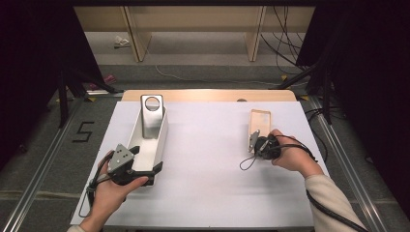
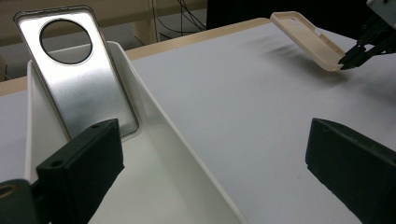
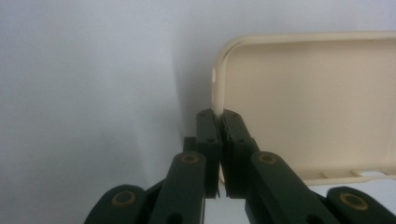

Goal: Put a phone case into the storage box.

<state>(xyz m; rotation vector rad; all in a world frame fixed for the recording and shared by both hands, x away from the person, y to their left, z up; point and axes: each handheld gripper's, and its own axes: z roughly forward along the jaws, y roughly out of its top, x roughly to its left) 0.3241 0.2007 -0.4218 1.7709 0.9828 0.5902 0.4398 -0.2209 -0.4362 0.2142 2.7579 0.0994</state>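
The right gripper [image 3: 218,116] has its jaws pressed together on the thin side wall of the cream phone case [image 3: 308,102], which it holds tilted up off the white table [image 1: 208,164], well to the right of the white tray [image 1: 159,140]. The left gripper [image 1: 140,162] sits with its jaws spread wide, apparently straddling the tray's near end without squeezing it, though the high view is too coarse to be sure, and a silver phone case [image 2: 79,70] leans upright against the tray's far end. To carry the cream case across well, the pinch should stay firm on that narrow rim, the case should travel level and slowly so it does not pivot, and the left gripper should steady the tray.
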